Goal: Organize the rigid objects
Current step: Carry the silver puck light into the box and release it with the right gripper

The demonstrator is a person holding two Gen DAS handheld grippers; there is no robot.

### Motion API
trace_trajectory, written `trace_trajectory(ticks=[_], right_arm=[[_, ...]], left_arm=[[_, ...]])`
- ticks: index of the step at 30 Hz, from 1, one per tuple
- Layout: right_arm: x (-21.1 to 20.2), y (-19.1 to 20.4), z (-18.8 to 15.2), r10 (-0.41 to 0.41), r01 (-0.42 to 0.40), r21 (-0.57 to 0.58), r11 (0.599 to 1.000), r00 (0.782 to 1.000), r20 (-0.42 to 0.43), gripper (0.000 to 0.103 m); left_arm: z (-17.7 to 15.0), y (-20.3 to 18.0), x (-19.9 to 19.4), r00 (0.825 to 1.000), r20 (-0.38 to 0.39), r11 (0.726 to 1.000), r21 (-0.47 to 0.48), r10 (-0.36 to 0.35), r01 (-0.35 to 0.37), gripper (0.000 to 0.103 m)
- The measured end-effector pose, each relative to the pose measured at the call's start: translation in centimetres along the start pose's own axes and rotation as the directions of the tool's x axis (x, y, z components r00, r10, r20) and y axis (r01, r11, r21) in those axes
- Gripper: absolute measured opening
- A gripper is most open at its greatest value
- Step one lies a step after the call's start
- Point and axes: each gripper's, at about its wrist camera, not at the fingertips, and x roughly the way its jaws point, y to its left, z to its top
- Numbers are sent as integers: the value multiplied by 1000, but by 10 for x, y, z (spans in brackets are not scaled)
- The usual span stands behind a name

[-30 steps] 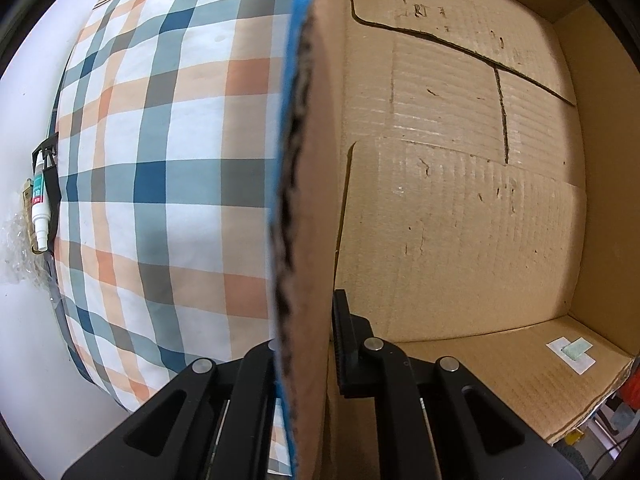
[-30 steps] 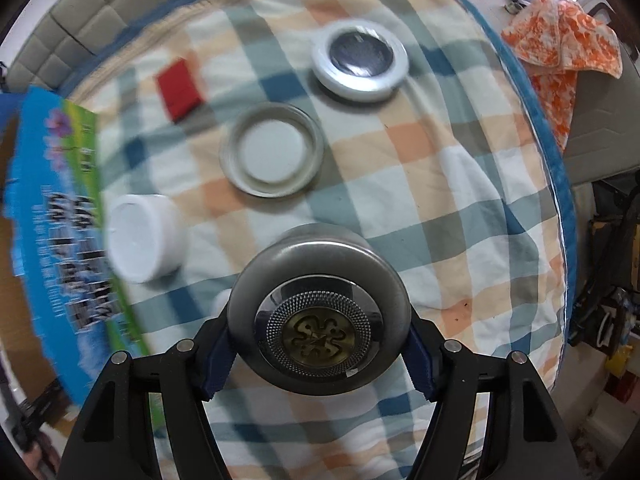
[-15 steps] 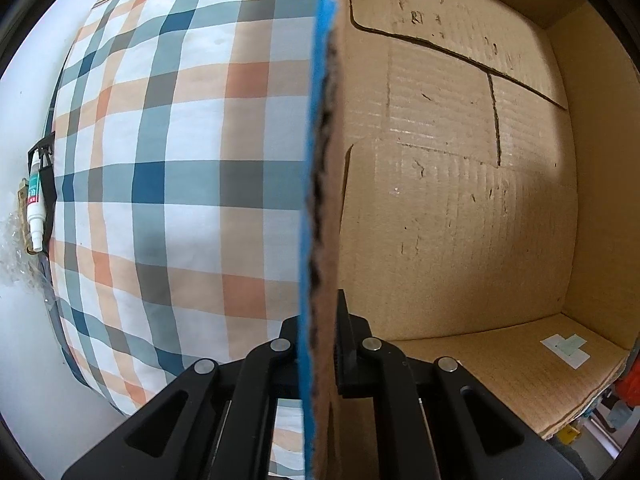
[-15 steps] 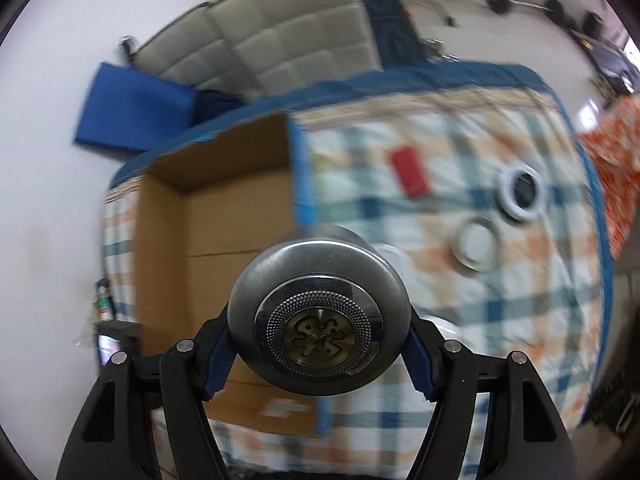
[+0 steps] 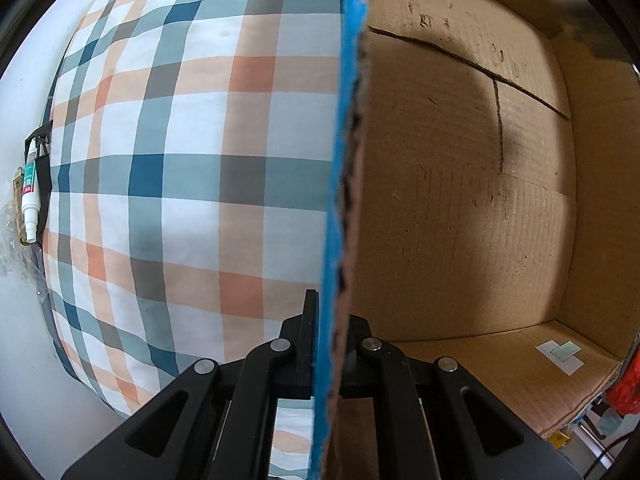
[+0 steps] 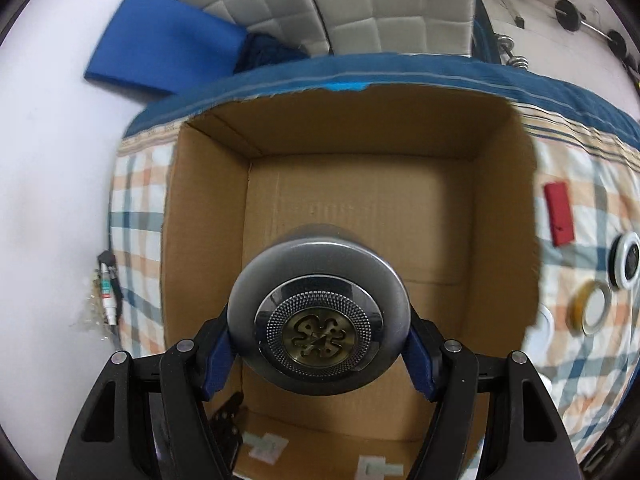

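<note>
Right gripper (image 6: 320, 334) is clamped on a round metal tin (image 6: 319, 318), blue pads pressing its rim on both sides. It hangs over the open cardboard box (image 6: 504, 216), whose bare floor shows below it. The tin's ornate lid, with a brass-coloured medallion in the middle, faces straight back at my camera, so its short axis runs along my fingers and its flat faces lie roughly level with the box floor.

Left gripper (image 5: 325, 350) is pinched tight on the box's side wall (image 5: 340, 184), one finger outside on the blue printed face, one inside on the brown.

The box sits on a bed with a plaid sheet (image 5: 168, 152) in teal, orange and white. Behind it are a grey tufted headboard (image 6: 360, 4) and a blue pad (image 6: 160, 40) leaning on a white wall.

Only the right view shows the other stuff out on the sheet beside the box: a red card (image 6: 559, 214), a white ring-shaped item (image 6: 626, 260) and a clear-topped lid (image 6: 592, 308). Barbell weights (image 6: 570, 14) sit off by the far wall. The left view gives the close-up of the box's inner flaps and a taped patch on the near wall. Both views catch a small white tube (image 5: 30, 196) down between the bed and the wall.
</note>
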Motion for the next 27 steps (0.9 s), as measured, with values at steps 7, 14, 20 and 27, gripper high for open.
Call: trace_trajectory(ticks=[7, 14, 20, 27], right_arm=[[39, 13, 22, -51, 50, -34, 998, 998, -40, 73], [66, 20, 36, -65, 61, -50, 997, 994, -83, 74], [61, 17, 38, -47, 44, -43, 998, 995, -88, 102], [7, 13, 27, -62, 67, -56, 996, 994, 88, 103]], left_arm=[[2, -4, 5, 1000, -3, 1000, -5, 3, -3, 4], [2, -4, 7, 1000, -4, 1000, -6, 4, -4, 4], [4, -6, 9, 1000, -11, 1000, -6, 6, -6, 5], [4, -11, 8, 1000, -12, 1000, 7, 17, -17, 5]])
